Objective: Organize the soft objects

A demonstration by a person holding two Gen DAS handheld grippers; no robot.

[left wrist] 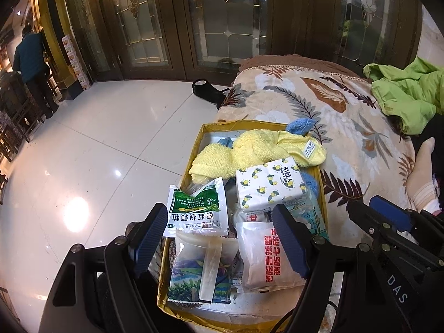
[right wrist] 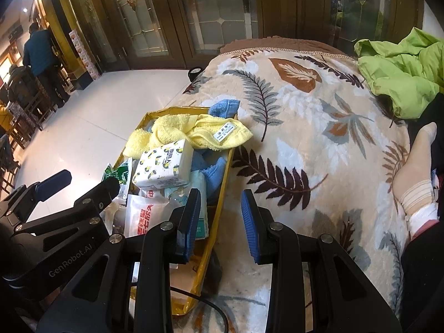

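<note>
In the left wrist view the left gripper (left wrist: pixel 222 238) gaped empty over slippery sachets, the yellow towel (left wrist: pixel 249 149) at twelve o'clock, while in the right view the right gripper (right wrist: pixel 222 222), narrowly parted and empty, risked snagging the gold tray (right wrist: pixel 222 194).

One gold box (left wrist: pixel 323 194) holds one yellow towel (left wrist: pixel 249 149), one blue cloth (right wrist: pixel 219 174), one tissue pack (left wrist: pixel 267 187) and at least four sachets (left wrist: pixel 198 211). One green jacket (left wrist: pixel 408 94) lies on one leaf-print blanket (right wrist: pixel 305 138).
</note>
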